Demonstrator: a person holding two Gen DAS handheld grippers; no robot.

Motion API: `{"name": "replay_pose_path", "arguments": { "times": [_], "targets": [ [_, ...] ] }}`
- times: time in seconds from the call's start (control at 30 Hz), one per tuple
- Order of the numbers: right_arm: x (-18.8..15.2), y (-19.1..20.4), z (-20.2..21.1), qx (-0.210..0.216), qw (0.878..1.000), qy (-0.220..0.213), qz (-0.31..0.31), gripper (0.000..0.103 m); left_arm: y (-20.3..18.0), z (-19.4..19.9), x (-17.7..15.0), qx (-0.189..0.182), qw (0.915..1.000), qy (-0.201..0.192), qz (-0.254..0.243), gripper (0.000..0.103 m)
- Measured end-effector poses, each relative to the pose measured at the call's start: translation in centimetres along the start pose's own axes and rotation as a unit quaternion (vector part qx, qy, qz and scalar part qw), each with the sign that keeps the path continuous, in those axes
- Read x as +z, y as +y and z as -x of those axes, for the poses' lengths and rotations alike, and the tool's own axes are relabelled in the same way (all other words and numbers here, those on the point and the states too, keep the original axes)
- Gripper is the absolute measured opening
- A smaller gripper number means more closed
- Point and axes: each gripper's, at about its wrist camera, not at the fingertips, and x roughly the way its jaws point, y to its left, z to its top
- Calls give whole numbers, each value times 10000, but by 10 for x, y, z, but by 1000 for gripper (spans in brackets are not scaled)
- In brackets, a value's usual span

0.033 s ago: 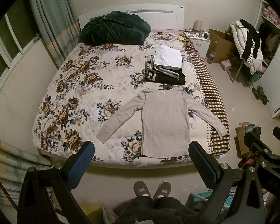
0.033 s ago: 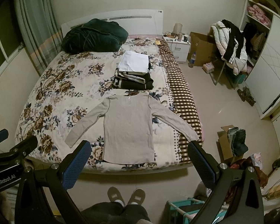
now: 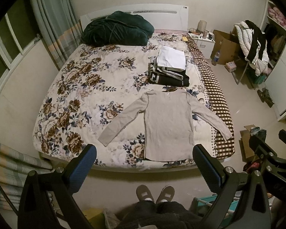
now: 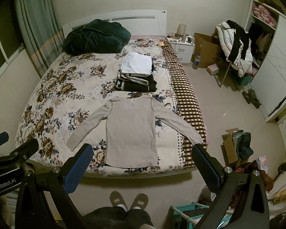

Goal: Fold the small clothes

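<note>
A: We hold the left gripper point(image 3: 144, 163) and right gripper point(image 4: 142, 162) above the bed point(image 3: 82, 87), jaws wide and empty; the grey top point(image 3: 168, 126) lies flat ahead of them.

B: We risk bunching it, since its right sleeve point(image 4: 178, 126) overhangs the bed's edge.

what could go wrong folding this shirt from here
1. The beige shirt's right sleeve lies over the checkered blanket near the bed's side edge, so a tug could slide it off.
2. The folded stack sits just behind the collar; a forward sweep may topple it.
3. Both grippers, left and right, are open and well above the bed.
</note>
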Motion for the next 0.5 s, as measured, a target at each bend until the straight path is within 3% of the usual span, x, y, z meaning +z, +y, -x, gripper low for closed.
{"name": "replay_pose_path", "arguments": {
  "times": [0.5],
  "targets": [
    [-1,1,1,-10,10000,-16,8,103,2,0,-2,-33,10000,-27,17,103]
  ]
}}
